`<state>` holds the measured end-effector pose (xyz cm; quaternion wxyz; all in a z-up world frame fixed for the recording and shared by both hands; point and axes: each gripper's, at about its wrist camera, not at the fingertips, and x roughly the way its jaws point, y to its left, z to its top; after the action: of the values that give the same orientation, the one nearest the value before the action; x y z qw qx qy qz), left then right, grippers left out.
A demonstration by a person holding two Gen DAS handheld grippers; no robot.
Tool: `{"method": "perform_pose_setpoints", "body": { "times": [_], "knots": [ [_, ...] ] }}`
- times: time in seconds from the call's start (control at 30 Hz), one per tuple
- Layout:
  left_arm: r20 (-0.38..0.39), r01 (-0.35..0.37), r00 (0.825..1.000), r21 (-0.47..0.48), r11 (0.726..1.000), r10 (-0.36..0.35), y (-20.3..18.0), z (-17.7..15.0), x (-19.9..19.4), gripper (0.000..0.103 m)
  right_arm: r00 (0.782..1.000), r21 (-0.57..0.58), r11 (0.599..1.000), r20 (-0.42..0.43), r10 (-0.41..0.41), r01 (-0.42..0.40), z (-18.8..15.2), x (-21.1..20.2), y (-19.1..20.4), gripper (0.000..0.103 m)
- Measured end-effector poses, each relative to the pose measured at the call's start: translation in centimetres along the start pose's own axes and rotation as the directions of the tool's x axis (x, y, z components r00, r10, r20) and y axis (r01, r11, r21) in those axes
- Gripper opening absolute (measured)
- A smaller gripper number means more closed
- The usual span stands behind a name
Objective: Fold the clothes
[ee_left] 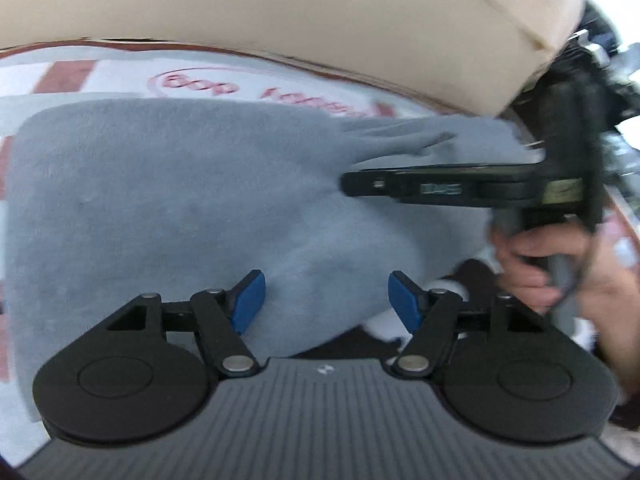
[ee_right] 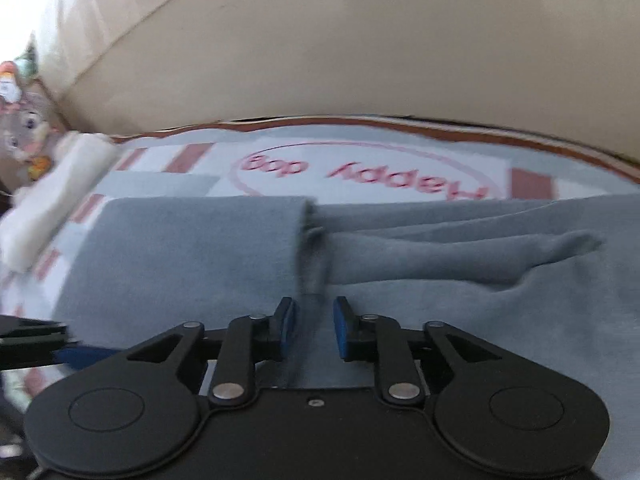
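While the grey fleece garment [ee_right: 192,252] is laid partly folded on the printed blanket [ee_right: 360,168] before the beige sofa back [ee_right: 360,40], the left claw [ee_left: 326,300] is held spread above its near edge, gripping nothing. The right claw [ee_right: 314,328] is seen with a narrow gap between its pads, over a raised ridge of cloth; whether fabric is pinched cannot be told. A slack grip is judged the main risk: the ridge could slip out and the fold could be undone, and the loose sleeve [ee_right: 480,252] could be dragged askew.
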<state>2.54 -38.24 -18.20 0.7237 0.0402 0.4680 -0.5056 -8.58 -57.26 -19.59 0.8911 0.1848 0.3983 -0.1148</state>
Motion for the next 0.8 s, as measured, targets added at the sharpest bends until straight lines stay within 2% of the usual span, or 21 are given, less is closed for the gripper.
{"method": "perform_pose_setpoints", "body": {
  "times": [0.07,0.13,0.17,0.2,0.27,0.37,0.4,0.47,0.53,0.57,0.6,0.67,0.7,0.77,0.8],
  "knots": [
    [0.005,0.009,1.0,-0.004,1.0,-0.009,0.1,0.2,-0.2,0.068,0.988,-0.015,0.988,0.0,-0.153,0.153,0.3,-0.2,-1.3,0.009],
    [0.002,-0.021,1.0,-0.034,0.999,0.021,0.6,0.4,0.0,0.069,0.995,0.136,0.986,0.011,-0.095,0.093,0.7,-1.0,-4.4,0.009],
    [-0.011,-0.031,0.999,-0.055,0.998,0.031,1.1,0.3,0.2,0.069,0.999,0.236,0.971,0.017,-0.034,0.03,0.7,-1.5,-5.9,0.012],
    [-0.032,-0.039,0.999,-0.081,0.996,0.037,1.8,0.2,0.6,0.069,0.999,0.329,0.944,0.029,0.024,-0.032,0.6,-1.9,-7.3,0.022],
    [-0.032,-0.04,0.999,-0.092,0.995,0.037,2.2,-0.1,0.9,0.07,0.992,0.414,0.902,0.069,0.101,-0.121,0.4,-2.4,-8.6,0.026],
    [-0.039,-0.07,0.997,-0.032,0.997,0.069,1.2,-0.3,0.9,0.07,0.982,0.43,0.883,0.08,0.17,-0.188,0.6,-2.1,-8.2,0.039],
    [-0.039,-0.08,0.996,-0.004,0.997,0.08,0.7,-0.4,0.8,0.071,0.976,0.436,0.874,0.077,0.202,-0.215,0.6,-1.8,-8.0,0.045],
    [-0.036,-0.095,0.995,0.048,0.994,0.097,0.0,-0.8,0.7,0.071,0.952,0.46,0.836,0.087,0.294,-0.3,0.4,-1.1,-7.4,0.05],
    [-0.031,-0.089,0.995,0.066,0.994,0.091,-0.2,-0.8,0.2,0.071,0.921,0.492,0.789,0.075,0.382,-0.368,0.3,0.2,-6.4,0.063],
    [-0.027,-0.079,0.996,0.064,0.995,0.081,-0.1,-0.7,-0.1,0.071,0.911,0.497,0.779,0.063,0.407,-0.382,0.2,1.0,-6.0,0.064],
    [-0.012,-0.068,0.998,0.054,0.996,0.068,0.0,-0.5,-0.7,0.071,0.906,0.491,0.781,0.043,0.42,-0.385,0.1,1.7,-5.4,0.064],
    [0.065,-0.054,0.997,0.026,0.998,0.052,0.6,0.1,-2.2,0.071,0.919,0.419,0.831,0.021,0.393,-0.365,0.1,2.6,-3.6,0.066],
    [0.122,-0.055,0.991,0.009,0.998,0.054,1.0,0.4,-3.4,0.071,0.926,0.362,0.86,0.025,0.376,-0.359,0.1,2.7,-2.5,0.073],
    [0.231,-0.057,0.97,-0.066,0.996,0.071,2.4,0.8,-5.6,0.071,0.936,0.18,0.921,0.005,0.351,-0.346,0.2,2.4,0.6,0.074],
    [0.269,-0.062,0.959,-0.116,0.991,0.091,3.3,1.0,-6.5,0.071,0.946,0.102,0.941,0.001,0.324,-0.322,0.0,2.3,1.8,0.055]
  ]
}}
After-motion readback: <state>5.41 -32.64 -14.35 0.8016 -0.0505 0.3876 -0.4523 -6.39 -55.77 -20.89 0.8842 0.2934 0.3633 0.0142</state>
